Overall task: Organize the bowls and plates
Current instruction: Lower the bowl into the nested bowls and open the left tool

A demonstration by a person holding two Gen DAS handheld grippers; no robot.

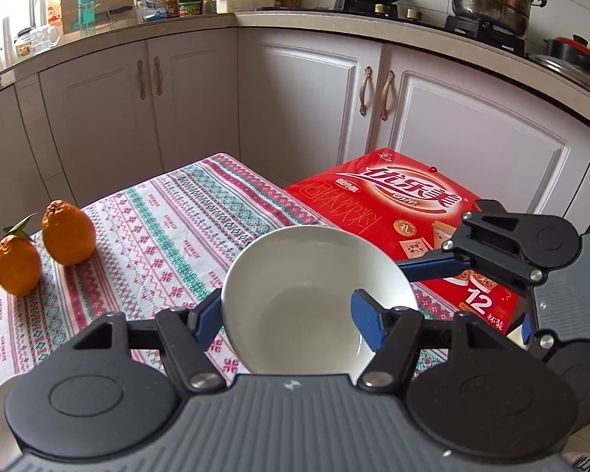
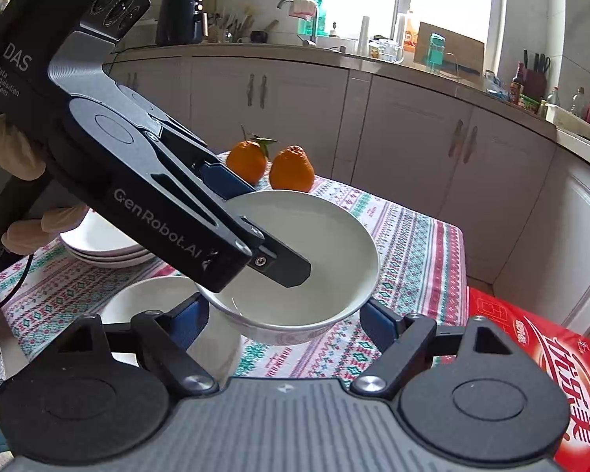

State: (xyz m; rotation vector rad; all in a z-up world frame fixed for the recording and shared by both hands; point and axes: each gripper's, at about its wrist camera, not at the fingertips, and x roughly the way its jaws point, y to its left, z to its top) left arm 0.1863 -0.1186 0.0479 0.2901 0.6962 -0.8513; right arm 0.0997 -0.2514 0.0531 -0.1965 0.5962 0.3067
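Kitchen cabinets ring a patterned tablecloth (image 2: 413, 244) bearing two oranges (image 2: 271, 165). Left gripper (image 1: 291, 310) grasps a white bowl's (image 1: 314, 275) rim, lifted; right gripper (image 2: 283, 314) brackets it, whether clenched I cannot tell. Likely next: nest it in the second bowl (image 2: 153, 299) beside stacked plates (image 2: 102, 247).

A bowl (image 2: 295, 259) sat clamped by its rim in the left gripper (image 1: 291, 316), above the table (image 2: 417, 244). Behind it stood two oranges (image 2: 271, 165) side by side. To its left lay stacked plates (image 2: 102, 246), with another bowl (image 2: 153, 303) in front of them. A carton (image 1: 393, 212) lay at the table's right.
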